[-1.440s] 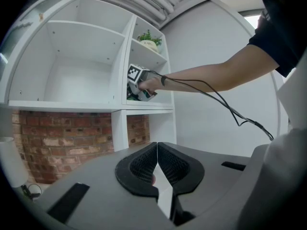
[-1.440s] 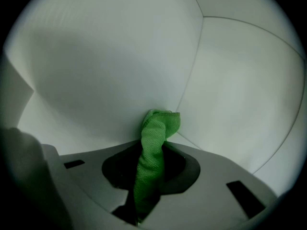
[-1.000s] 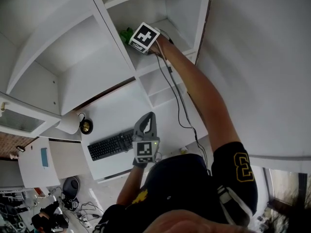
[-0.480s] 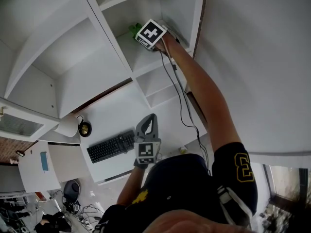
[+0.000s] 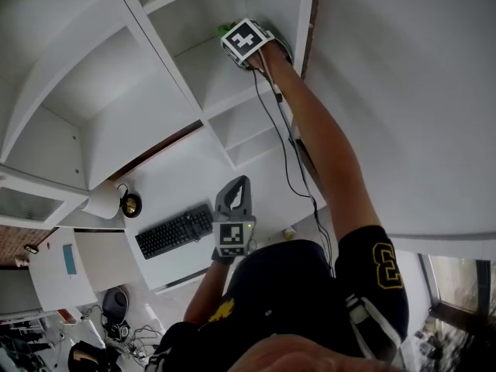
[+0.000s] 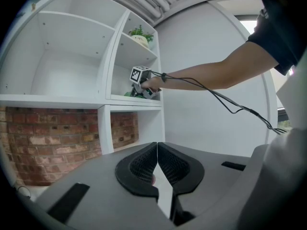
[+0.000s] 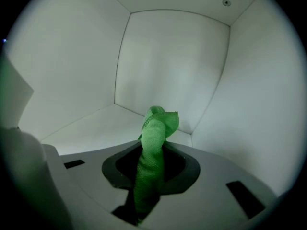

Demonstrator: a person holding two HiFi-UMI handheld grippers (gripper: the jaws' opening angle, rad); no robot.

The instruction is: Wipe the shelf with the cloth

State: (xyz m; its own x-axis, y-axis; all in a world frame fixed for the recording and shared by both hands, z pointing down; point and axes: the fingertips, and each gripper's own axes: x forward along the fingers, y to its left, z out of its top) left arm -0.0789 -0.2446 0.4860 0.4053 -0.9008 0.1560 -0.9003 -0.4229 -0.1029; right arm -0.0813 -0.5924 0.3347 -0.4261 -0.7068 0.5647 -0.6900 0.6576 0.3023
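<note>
The green cloth [image 7: 156,128] sticks up bunched between the jaws of my right gripper [image 7: 152,171], which is shut on it. That gripper is inside a white shelf compartment, just above its floor [image 7: 103,123], and faces the back right corner. In the head view the right gripper [image 5: 236,37] reaches high into the shelf [image 5: 205,72] at arm's length, with a bit of cloth [image 5: 227,29] showing past its marker cube. My left gripper [image 5: 239,186] hangs low over the desk, shut and holding nothing. Its own view shows the jaws [image 6: 157,169] pressed together.
A black keyboard [image 5: 174,231], a paper roll [image 5: 105,201] and a small round black object [image 5: 130,205] lie on the white desk below. A cable [image 5: 283,153] trails from the right gripper. A potted plant [image 6: 140,32] stands on the shelf above. Brick wall [image 6: 53,143] shows under the shelving.
My right gripper has moved deeper into the compartment toward its right wall, carrying the cloth. The left gripper has stayed where it was.
</note>
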